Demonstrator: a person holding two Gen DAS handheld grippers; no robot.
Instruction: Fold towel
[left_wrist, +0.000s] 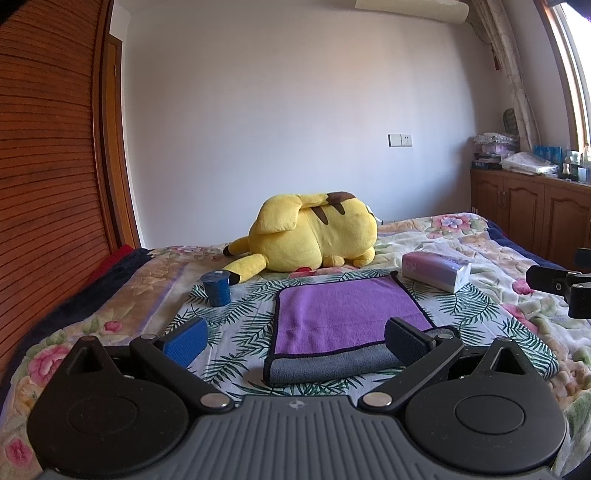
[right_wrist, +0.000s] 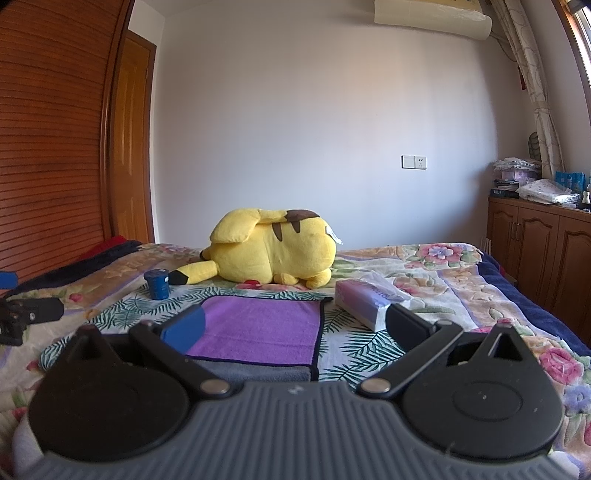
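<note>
A purple towel (left_wrist: 343, 314) with a grey underside and dark trim lies folded on a leaf-patterned cloth on the bed; its grey fold edge faces me. It also shows in the right wrist view (right_wrist: 258, 325). My left gripper (left_wrist: 295, 341) is open and empty, held just in front of the towel's near edge. My right gripper (right_wrist: 293, 326) is open and empty, over the towel's near right corner. The right gripper's body (left_wrist: 561, 284) shows at the right edge of the left wrist view, and the left gripper's body (right_wrist: 22, 314) at the left edge of the right wrist view.
A yellow plush toy (left_wrist: 314, 232) lies behind the towel. A blue cup (left_wrist: 217, 288) stands to the towel's left, a tissue pack (left_wrist: 436, 271) to its right. A wooden wardrobe (left_wrist: 48, 184) is on the left, cabinets (left_wrist: 535, 214) on the right.
</note>
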